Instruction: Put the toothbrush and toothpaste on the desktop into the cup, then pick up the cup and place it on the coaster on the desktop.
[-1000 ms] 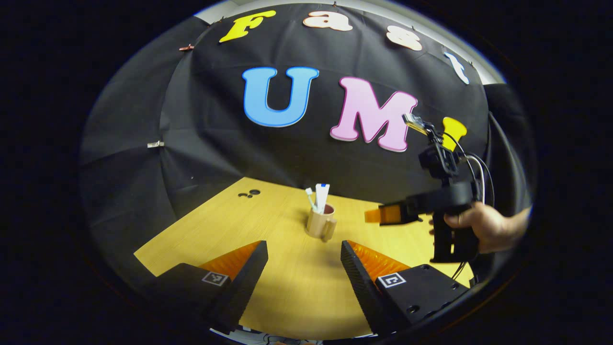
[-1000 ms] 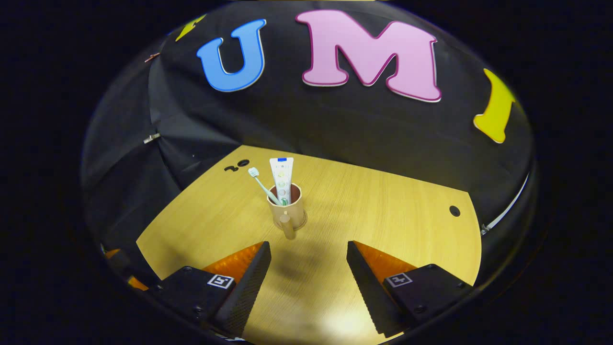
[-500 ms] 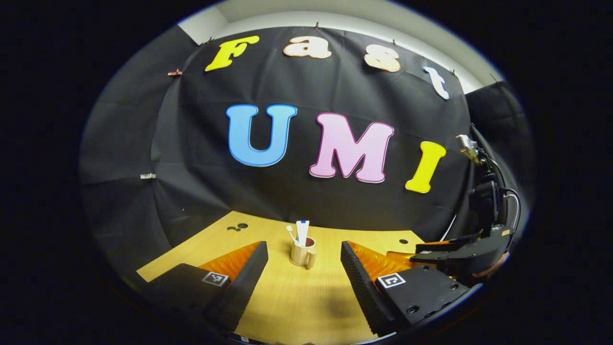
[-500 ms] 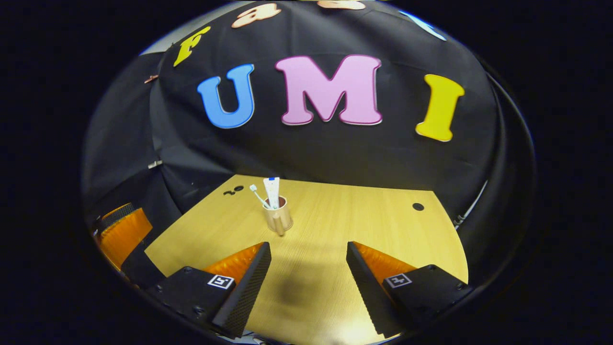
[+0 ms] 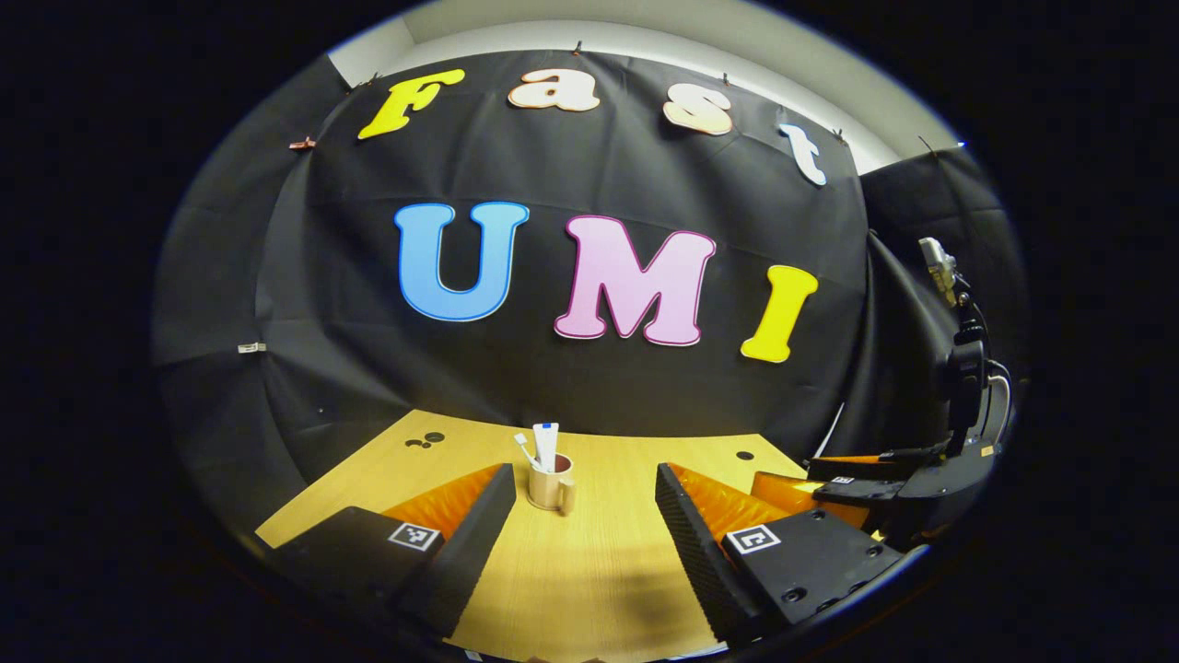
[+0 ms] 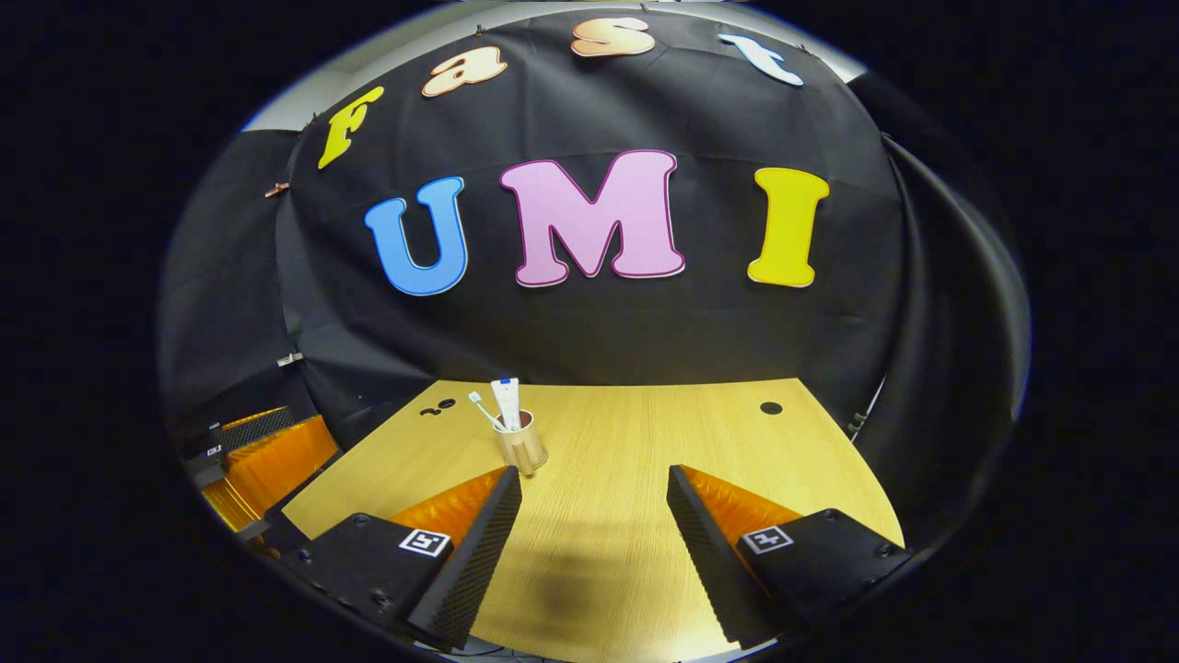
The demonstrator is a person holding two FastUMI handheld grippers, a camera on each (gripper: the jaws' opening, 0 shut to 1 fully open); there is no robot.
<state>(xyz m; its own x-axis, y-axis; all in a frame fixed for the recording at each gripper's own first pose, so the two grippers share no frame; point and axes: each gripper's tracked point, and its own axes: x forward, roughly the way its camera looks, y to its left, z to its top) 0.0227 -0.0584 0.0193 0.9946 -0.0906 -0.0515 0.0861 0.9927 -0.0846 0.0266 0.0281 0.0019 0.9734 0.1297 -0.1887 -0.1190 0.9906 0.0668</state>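
Both of our grippers hang over the near edge of the wooden desktop (image 5: 589, 589) with nothing in them. Our left gripper (image 5: 585, 516) has its fingers spread wide, and so does our right gripper (image 6: 594, 520). Well beyond both sets of fingertips we see the tan cup (image 5: 550, 488) upright toward the far left of the desktop, apart from both grippers. Inside it the toothbrush (image 6: 483, 409) leans left, bristles up, and the toothpaste (image 6: 507, 401) stands upright just beside it.
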